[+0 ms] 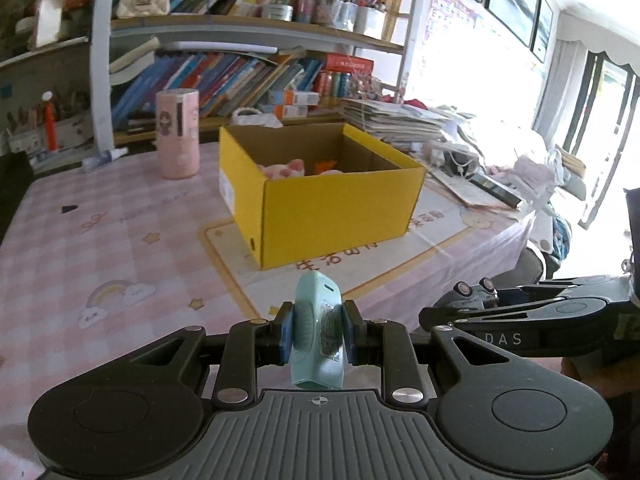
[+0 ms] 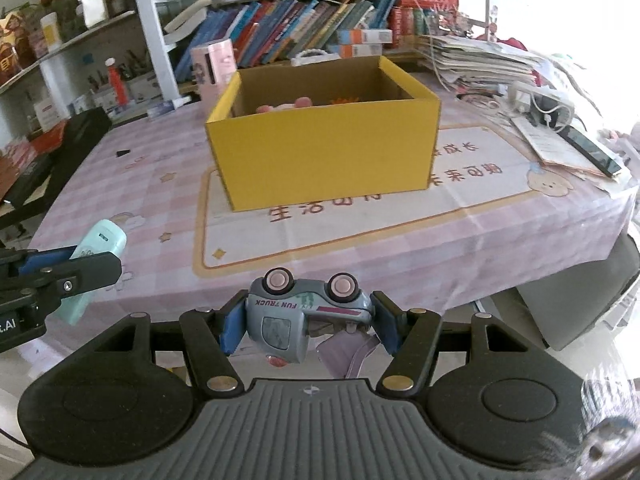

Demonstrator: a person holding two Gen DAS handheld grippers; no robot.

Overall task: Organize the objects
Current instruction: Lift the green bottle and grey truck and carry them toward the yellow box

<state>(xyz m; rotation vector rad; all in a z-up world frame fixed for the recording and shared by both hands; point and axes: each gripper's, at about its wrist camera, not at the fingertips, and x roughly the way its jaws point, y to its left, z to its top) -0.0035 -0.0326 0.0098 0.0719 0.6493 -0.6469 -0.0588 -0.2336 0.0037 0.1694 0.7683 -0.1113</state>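
Pink toy, perhaps plush, half-hidden inside yellow box

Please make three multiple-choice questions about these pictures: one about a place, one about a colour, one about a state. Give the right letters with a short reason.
1. Where does the yellow box stand?
A. on the shelf
B. on the table
C. on the floor

2. What colour is the object in the left gripper?
A. red
B. black
C. light green

3. How is the toy truck held in the right gripper?
A. upright on its wheels
B. wheels pointing up
C. lying loose on the table

Answers:
1 B, the box rests on the pink checked table.
2 C, the mint green object sits between the fingers.
3 B, both pink wheels face upward and the lettering reads inverted.
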